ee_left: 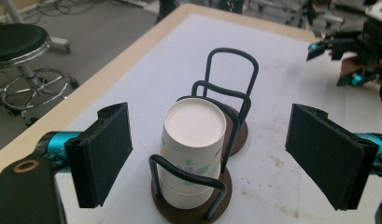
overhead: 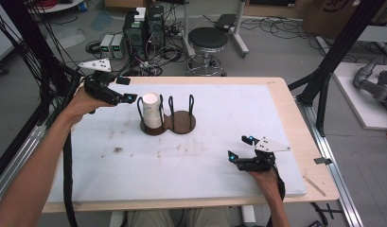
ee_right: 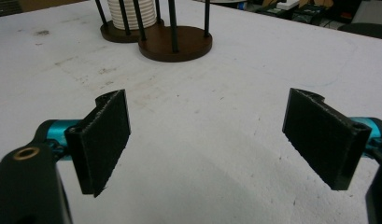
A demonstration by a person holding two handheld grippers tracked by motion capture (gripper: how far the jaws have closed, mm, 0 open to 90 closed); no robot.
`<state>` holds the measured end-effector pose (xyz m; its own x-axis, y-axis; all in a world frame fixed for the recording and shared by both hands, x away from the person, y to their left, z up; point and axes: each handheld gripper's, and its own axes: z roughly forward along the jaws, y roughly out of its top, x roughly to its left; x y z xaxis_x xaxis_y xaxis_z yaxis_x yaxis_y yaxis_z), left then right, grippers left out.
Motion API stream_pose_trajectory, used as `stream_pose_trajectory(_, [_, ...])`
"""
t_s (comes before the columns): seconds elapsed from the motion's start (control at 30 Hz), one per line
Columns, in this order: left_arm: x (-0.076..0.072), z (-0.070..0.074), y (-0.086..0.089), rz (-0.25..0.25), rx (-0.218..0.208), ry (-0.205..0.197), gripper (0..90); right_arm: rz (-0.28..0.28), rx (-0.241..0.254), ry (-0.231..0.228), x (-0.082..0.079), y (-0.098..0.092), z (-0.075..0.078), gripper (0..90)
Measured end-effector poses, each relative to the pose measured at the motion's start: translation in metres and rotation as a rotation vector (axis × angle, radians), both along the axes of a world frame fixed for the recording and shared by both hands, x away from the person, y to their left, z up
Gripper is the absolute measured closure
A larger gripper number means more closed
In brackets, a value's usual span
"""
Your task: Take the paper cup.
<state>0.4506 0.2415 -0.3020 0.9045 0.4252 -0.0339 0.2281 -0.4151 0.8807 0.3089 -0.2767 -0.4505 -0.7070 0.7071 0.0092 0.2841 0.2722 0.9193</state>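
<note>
A white paper cup [ee_left: 194, 144] — possibly a stack of several, though the ribbing near its base is too blurred to count — stands upside down, flat bottom up, inside the nearer ring of a dark wire cup holder [ee_left: 212, 205], hemmed in by the thin black hoops that rise from its round brown base. The holder's second ring, just behind in the left gripper view, holds nothing; the two bases touch. All of this sits toward the far left-middle of the white table mat [overhead: 191, 156]. The left gripper [overhead: 120, 94] hovers just beside the cup at about its top, jaws spread wide and gripping nothing. The right gripper [overhead: 241, 147] rests low near the table's front right — well apart from the holder — its jaws likewise spread wide over bare mat.
</note>
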Motion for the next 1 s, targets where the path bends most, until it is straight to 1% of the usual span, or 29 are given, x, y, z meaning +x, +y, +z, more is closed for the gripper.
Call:
stream_pose_trajectory(0.07, [0.005, 0.001, -0.005, -0.029, 0.025, 0.003, 14.4, -0.001, -0.002, -0.008, 0.0, 0.0, 0.0, 15.5])
stream_pose_trajectory(0.1, [0.01, 0.002, -0.009, -0.048, 0.065, -0.003, 14.4, -0.001, -0.002, -0.008, 0.0, 0.0, 0.0, 15.5])
stream_pose_trajectory(0.13, [0.01, 0.002, -0.009, -0.048, 0.065, -0.003, 14.4, -0.001, -0.002, -0.008, 0.0, 0.0, 0.0, 15.5])
stream_pose_trajectory(0.17, [0.013, 0.003, -0.012, -0.058, 0.084, -0.009, 14.4, 0.0, -0.003, -0.001, 0.0, 0.0, 0.0, 15.5])
stream_pose_trajectory(0.2, [0.014, 0.003, -0.013, -0.068, 0.079, -0.017, 14.4, 0.0, -0.003, -0.002, 0.0, 0.0, 0.0, 15.5])
stream_pose_trajectory(0.23, [0.016, 0.002, -0.015, -0.084, 0.081, -0.012, 14.4, 0.0, -0.003, 0.0, 0.0, 0.0, 0.0, 15.5])
stream_pose_trajectory(0.27, [0.019, 0.002, -0.02, -0.094, 0.138, -0.013, 14.4, 0.001, -0.003, 0.001, 0.001, 0.0, 0.0, 15.5])
stream_pose_trajectory(0.3, [0.019, 0.002, -0.02, -0.094, 0.138, -0.013, 14.4, 0.001, -0.003, 0.0, 0.0, 0.0, 0.0, 15.5])
stream_pose_trajectory(0.4, [0.023, 0.002, -0.03, -0.12, 0.19, -0.009, 14.4, 0.0, -0.003, 0.002, 0.0, 0.0, 0.0, 15.5])
stream_pose_trajectory(0.43, [0.024, 0.002, -0.033, -0.129, 0.201, -0.011, 14.4, 0.0, -0.003, 0.002, 0.0, 0.0, 0.0, 15.5])
stream_pose_trajectory(0.47, [0.027, 0.002, -0.04, -0.148, 0.228, -0.01, 14.5, 0.001, -0.004, -0.001, 0.0, 0.001, 0.0, 15.5])
stream_pose_trajectory(0.5, [0.027, 0.002, -0.04, -0.148, 0.228, -0.01, 14.6, 0.001, -0.004, -0.001, 0.0, 0.001, 0.0, 15.5])
stream_pose_trajectory(0.6, [0.032, 0.001, -0.05, -0.166, 0.288, -0.006, 14.6, 0.001, -0.006, -0.004, 0.0, 0.001, 0.0, 15.5])
stream_pose_trajectory(0.7, [0.037, 0.0, -0.058, -0.176, 0.315, -0.001, 14.6, 0.001, -0.007, -0.007, 0.0, 0.001, 0.0, 15.4])
stream_pose_trajectory(0.73, [0.037, 0.0, -0.058, -0.176, 0.315, -0.001, 14.6, 0.001, -0.007, -0.007, 0.0, 0.001, 0.0, 15.4])
stream_pose_trajectory(0.77, [0.039, -0.002, -0.062, -0.179, 0.338, 0.009, 14.6, 0.001, -0.006, -0.006, 0.0, 0.001, 0.0, 15.5])
stream_pose_trajectory(0.8, [0.039, -0.002, -0.062, -0.179, 0.338, 0.009, 14.6, 0.002, -0.006, -0.005, 0.0, 0.001, 0.0, 15.5])
stream_pose_trajectory(0.83, [0.04, -0.003, -0.065, -0.179, 0.367, 0.022, 14.6, 0.002, -0.005, -0.005, 0.0, 0.001, 0.0, 15.5])
stream_pose_trajectory(0.87, [0.04, -0.003, -0.065, -0.179, 0.367, 0.022, 14.6, 0.002, -0.005, -0.005, 0.0, 0.001, 0.0, 15.5])
stream_pose_trajectory(0.93, [0.042, -0.004, -0.067, -0.169, 0.387, 0.03, 14.9, 0.004, -0.005, -0.004, 0.0, 0.0, 0.0, 15.5])
stream_pose_trajectory(1.0, [0.044, -0.006, -0.069, -0.16, 0.406, 0.046, 15.1, 0.005, -0.005, -0.004, 0.0, 0.0, 0.0, 15.5])
